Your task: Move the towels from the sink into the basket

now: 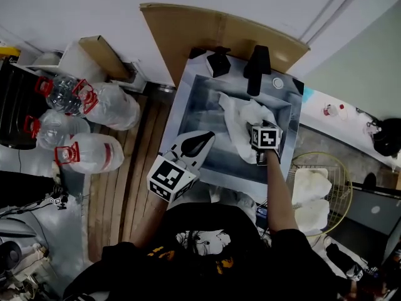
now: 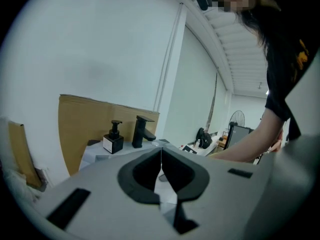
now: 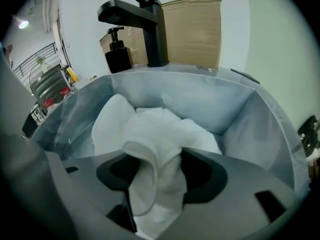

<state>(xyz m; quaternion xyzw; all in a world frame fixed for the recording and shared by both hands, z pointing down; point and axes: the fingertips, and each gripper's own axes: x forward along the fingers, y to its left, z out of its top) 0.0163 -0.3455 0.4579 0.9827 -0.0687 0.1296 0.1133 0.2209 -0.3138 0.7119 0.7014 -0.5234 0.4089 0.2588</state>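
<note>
Right gripper view: right gripper (image 3: 159, 170) grasping a white towel (image 3: 162, 129) in the sink (image 3: 245, 116); left gripper (image 2: 161, 153) clenched shut, empty, at the sink's near edge.

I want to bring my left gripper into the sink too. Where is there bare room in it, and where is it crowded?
Bare: the left half of the sink, between its left wall and the towel, and the front strip. Crowded: the right back, where the towel lies heaped near the faucet with the right gripper closed on it.
</note>
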